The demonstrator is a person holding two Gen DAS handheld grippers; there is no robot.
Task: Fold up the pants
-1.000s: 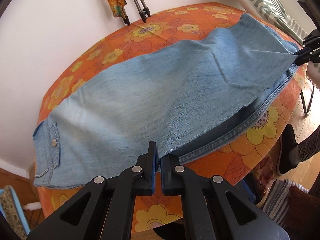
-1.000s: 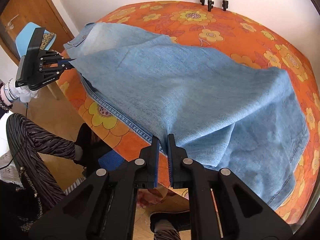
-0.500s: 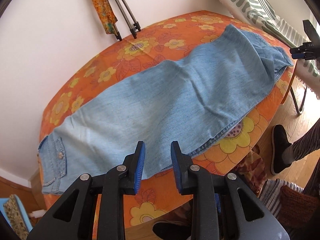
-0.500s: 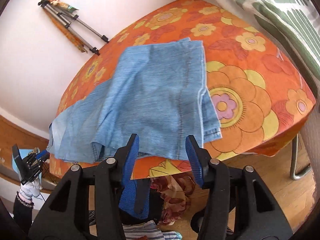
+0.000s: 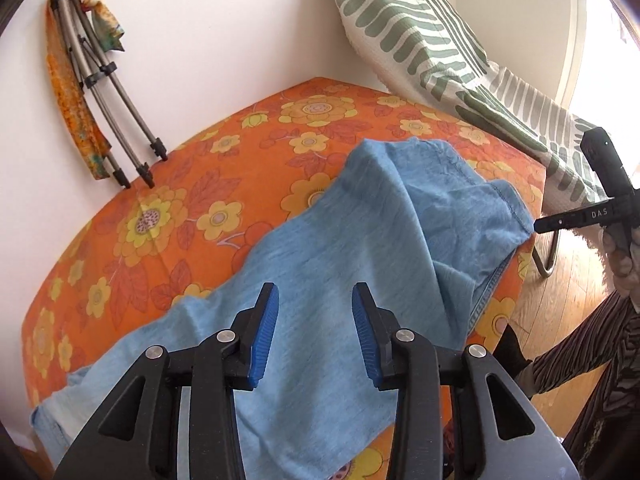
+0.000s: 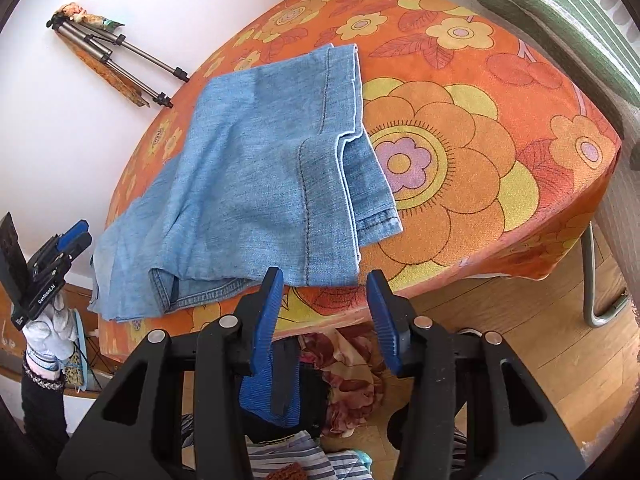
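Both jaws have just been opened and drawn off the pants [image 6: 256, 184], nothing between them; the uneven hems are best squared before the next fold is taken.

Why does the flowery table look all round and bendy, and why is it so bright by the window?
Both wrist views use a fisheye lens, so the table edge bulges and the corners go black. In the left wrist view daylight washes the right edge near the striped cushion to plain white. In the right wrist view the jeans look sharp, with soft shadows in their folds.
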